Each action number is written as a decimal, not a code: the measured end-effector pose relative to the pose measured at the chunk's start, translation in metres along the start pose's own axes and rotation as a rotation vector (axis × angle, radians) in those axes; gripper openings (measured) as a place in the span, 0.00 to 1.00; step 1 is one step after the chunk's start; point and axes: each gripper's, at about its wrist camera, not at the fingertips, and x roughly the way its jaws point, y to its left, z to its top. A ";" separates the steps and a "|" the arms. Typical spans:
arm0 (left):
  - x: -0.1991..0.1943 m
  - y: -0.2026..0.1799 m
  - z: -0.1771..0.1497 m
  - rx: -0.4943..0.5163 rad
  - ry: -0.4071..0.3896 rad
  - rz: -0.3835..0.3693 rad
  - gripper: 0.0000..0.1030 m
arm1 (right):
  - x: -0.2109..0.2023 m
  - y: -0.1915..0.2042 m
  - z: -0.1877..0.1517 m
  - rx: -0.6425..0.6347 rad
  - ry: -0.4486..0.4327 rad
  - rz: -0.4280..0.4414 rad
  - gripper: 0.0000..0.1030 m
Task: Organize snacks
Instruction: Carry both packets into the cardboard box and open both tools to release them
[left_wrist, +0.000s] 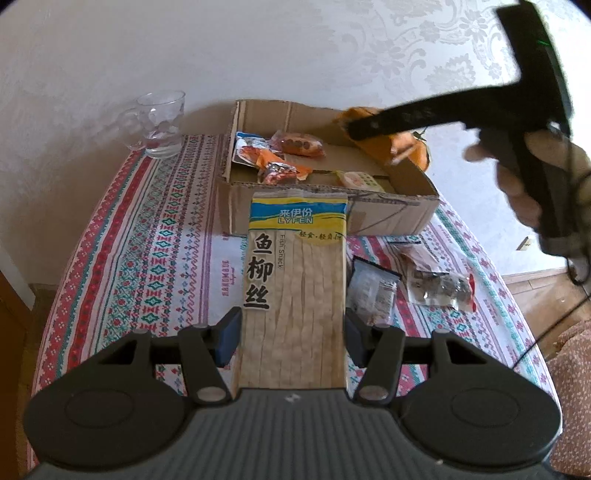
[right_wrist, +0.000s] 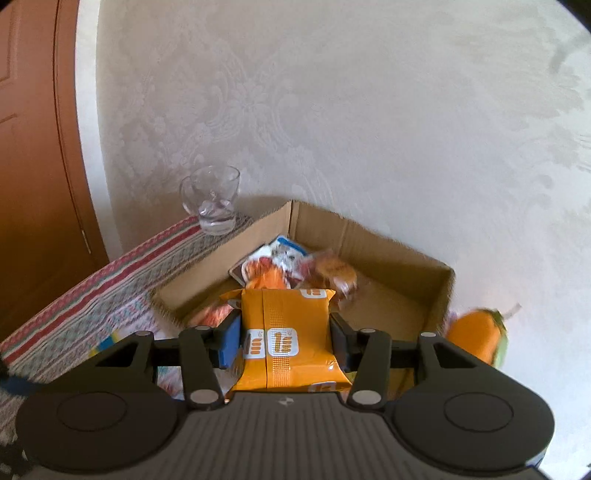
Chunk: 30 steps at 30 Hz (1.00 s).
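Observation:
My left gripper (left_wrist: 291, 332) is shut on a long beige fish snack packet (left_wrist: 295, 280) with a blue and yellow top, held above the tablecloth just short of the cardboard box (left_wrist: 391, 214). My right gripper (right_wrist: 286, 343) is shut on an orange snack packet (right_wrist: 288, 332), held over the open cardboard box (right_wrist: 373, 236). In the left wrist view that right gripper (left_wrist: 354, 127) shows as a dark blurred bar over the box's far right, with the orange packet (left_wrist: 376, 144) in it and a hand (left_wrist: 524, 177) behind. Several snack packets (left_wrist: 280, 155) lie inside the box.
A glass mug (left_wrist: 162, 125) stands at the table's back left, near the wall. Two clear-wrapped snacks (left_wrist: 373, 291) (left_wrist: 439, 284) lie on the patterned tablecloth (left_wrist: 140, 236) right of my left gripper. An orange fruit-like thing (right_wrist: 476, 339) sits right of the box. A brown door (right_wrist: 33, 147) is at left.

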 end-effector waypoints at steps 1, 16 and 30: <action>0.001 0.002 0.001 -0.003 0.002 0.004 0.54 | 0.008 0.002 0.003 -0.002 0.001 0.002 0.53; 0.010 0.008 0.015 -0.015 0.013 0.014 0.54 | 0.015 -0.002 -0.021 0.054 0.018 0.006 1.00; 0.020 -0.019 0.067 0.063 0.022 -0.001 0.54 | -0.041 0.008 -0.084 0.148 0.068 -0.162 1.00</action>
